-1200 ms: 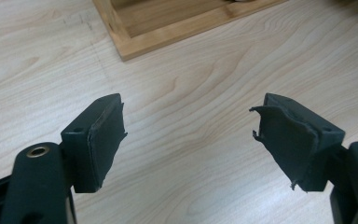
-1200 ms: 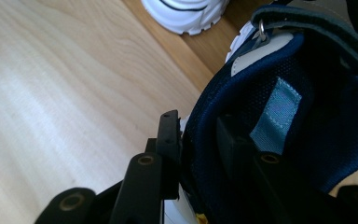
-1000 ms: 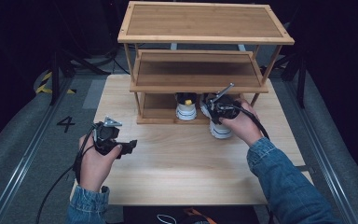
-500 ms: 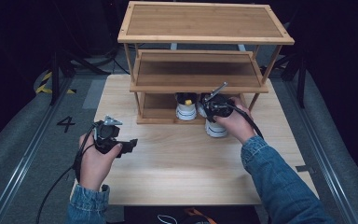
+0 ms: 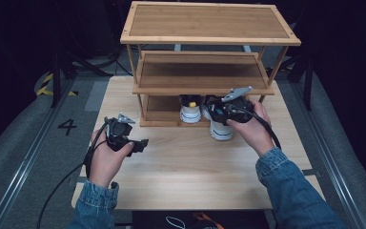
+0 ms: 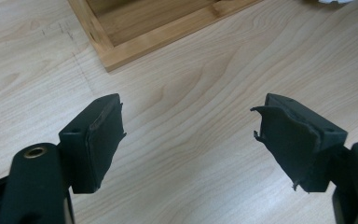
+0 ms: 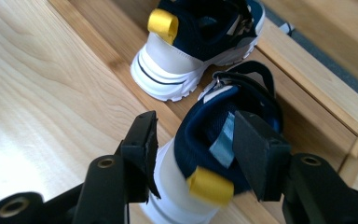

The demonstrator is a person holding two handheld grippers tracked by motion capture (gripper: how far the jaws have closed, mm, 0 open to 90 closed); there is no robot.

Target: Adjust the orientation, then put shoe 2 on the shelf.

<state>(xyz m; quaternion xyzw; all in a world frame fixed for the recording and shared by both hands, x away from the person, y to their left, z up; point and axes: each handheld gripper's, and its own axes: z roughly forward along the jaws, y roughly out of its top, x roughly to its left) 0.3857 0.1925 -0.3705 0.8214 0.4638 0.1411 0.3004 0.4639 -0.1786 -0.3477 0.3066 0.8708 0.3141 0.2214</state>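
Navy shoe with white sole and yellow heel loop (image 7: 205,168) stands heel-out at the front edge of the rack's lowest shelf, toe pointing in, heel seemingly resting on the table (image 5: 190,167) just outside the frame. Right gripper (image 7: 193,140) straddles its heel collar: one jaw outside the heel wall, the other inside the opening against the lining. Jaws look closed onto the collar, though whether they pinch firmly or only bracket it is hard to tell from this angle. Gripping by the collar likely gives control to slide the shoe in toe-first.

Second shoe (image 7: 186,51), matching, already sits just beside it on the bottom shelf, heel outward; the two are near, not clearly touching.

Wooden three-tier rack (image 5: 209,43) stands at the table's far side; upper shelves bare.

Left gripper (image 6: 191,140) hovers over bare tabletop near the rack's front corner, jaws spread wide, holding nothing, probably idle.
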